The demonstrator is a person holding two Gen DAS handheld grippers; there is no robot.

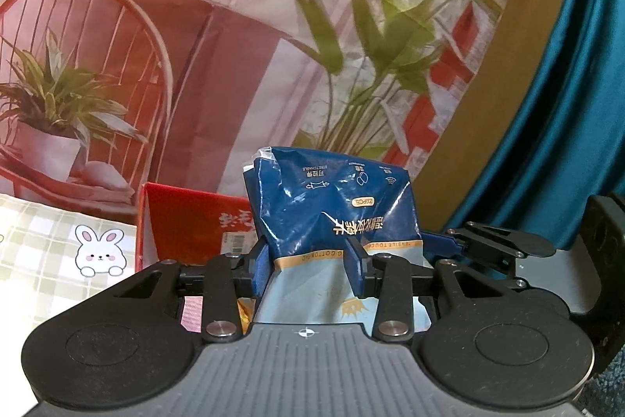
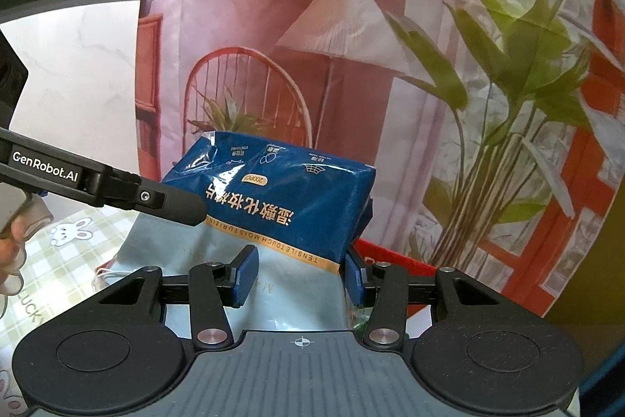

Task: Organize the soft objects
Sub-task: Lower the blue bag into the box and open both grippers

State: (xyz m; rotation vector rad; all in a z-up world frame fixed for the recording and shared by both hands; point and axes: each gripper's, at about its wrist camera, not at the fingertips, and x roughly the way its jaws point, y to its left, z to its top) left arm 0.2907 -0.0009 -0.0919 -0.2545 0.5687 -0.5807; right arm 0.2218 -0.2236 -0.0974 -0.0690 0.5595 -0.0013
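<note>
Both hand-held grippers, left (image 1: 312, 260) and right (image 2: 300, 272), clamp the blue cotton-pad pack (image 2: 281, 198) mid-frame (carrying step); next, probably lowering it into the red box (image 1: 183, 225).

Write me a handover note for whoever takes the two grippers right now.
Left gripper: shut on the blue tissue pack, pads pinching its near end.
Right gripper: holding the same pack at its other side.
The pack is lifted, printed side upside down, above the red box and the bunny-print cloth.
Done: pack picked up by both.
Left: set it in place, release.
</note>
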